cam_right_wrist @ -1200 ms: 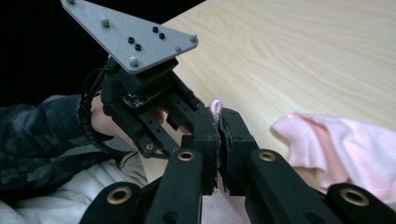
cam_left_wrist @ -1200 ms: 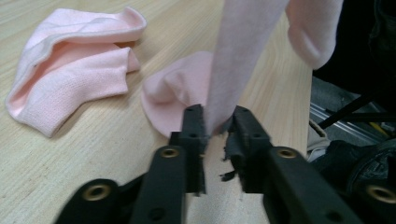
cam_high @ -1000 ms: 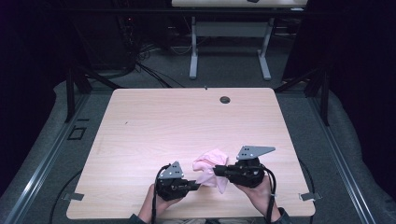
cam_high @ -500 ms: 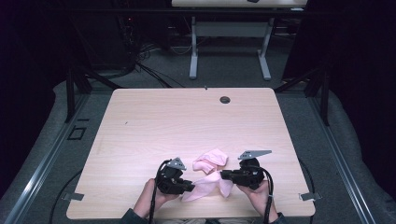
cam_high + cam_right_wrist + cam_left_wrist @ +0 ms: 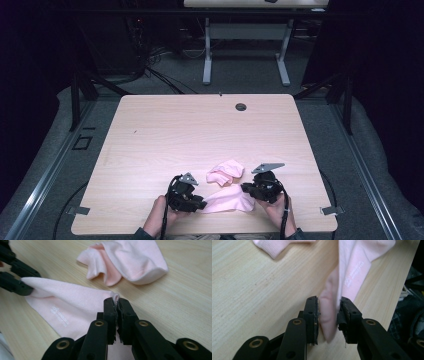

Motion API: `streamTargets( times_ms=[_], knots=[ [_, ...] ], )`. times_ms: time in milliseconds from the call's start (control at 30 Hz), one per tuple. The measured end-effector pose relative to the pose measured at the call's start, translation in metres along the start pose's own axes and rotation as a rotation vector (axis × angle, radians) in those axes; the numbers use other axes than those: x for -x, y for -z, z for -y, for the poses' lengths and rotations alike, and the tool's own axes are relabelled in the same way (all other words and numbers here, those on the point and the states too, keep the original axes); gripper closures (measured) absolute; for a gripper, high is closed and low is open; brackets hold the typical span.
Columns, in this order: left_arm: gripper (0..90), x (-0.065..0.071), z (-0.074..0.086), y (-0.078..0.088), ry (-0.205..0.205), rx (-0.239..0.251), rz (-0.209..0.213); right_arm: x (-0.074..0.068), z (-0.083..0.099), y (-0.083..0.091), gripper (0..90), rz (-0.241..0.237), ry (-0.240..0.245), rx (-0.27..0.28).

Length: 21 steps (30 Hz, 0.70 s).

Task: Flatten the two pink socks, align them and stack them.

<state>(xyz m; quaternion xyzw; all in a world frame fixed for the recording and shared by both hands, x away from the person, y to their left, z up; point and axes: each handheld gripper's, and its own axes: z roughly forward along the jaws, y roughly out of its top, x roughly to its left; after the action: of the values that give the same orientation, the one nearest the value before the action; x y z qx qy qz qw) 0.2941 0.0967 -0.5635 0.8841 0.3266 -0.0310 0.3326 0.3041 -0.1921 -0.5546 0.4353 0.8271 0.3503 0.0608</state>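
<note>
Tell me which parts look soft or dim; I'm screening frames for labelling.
High view: floor around the table is dark. Left gripper view: near fold of the pink cloth blurs. Right gripper view: the crumpled cloth looks slightly soft.

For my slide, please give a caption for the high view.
Left claw and right claw hold a pink cloth between them.

Light wood table (image 5: 165,135), grey carpet floor (image 5: 380,165), second desk (image 5: 245,30) behind, dark surroundings.

Table (image 5: 200,130) evenly lit (surroundings dark); high view soft, gripper views sharper.
</note>
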Motion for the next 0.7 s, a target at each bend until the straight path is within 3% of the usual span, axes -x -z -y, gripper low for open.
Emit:
streamTargets(
  times_ms=[200,333,433,500,567,600,633,667,700],
  knots=[
    [71.1,-0.001,0.008,0.008,0.017,0.067,-0.003,-0.003,0.004,-0.002,85.5,0.018,0.038,-0.023],
    [86.1,-0.003,0.015,0.017,0.043,0.114,0.027,-0.01,0.007,-0.002,85.2,-0.01,0.057,-0.024],
    [87.7,-0.001,0.02,0.022,0.042,0.101,0.009,-0.014,0.008,-0.003,85.0,-0.022,0.063,-0.03],
    [87.9,0.001,0.022,0.024,0.043,0.08,-0.052,-0.015,0.008,-0.007,81.5,-0.039,0.067,-0.027],
    [87.6,0.0,0.022,0.025,0.043,0.079,-0.072,-0.015,0.007,-0.008,78.4,-0.026,0.072,-0.037],
    [85.3,-0.001,0.022,0.025,0.053,0.078,-0.093,-0.015,0.007,-0.009,72.8,-0.015,0.064,-0.019],
    [76.7,-0.001,0.022,0.026,0.064,0.082,-0.106,-0.013,0.007,-0.006,68.4,0.003,0.059,-0.011],
    [76.7,-0.002,0.022,0.027,0.063,0.091,-0.106,-0.013,0.007,-0.006,68.4,0.003,0.059,-0.011],
    [68.1,-0.002,0.021,0.028,0.068,0.089,-0.103,-0.011,0.008,0.002,61.9,0.004,0.055,-0.003]
  ],
)
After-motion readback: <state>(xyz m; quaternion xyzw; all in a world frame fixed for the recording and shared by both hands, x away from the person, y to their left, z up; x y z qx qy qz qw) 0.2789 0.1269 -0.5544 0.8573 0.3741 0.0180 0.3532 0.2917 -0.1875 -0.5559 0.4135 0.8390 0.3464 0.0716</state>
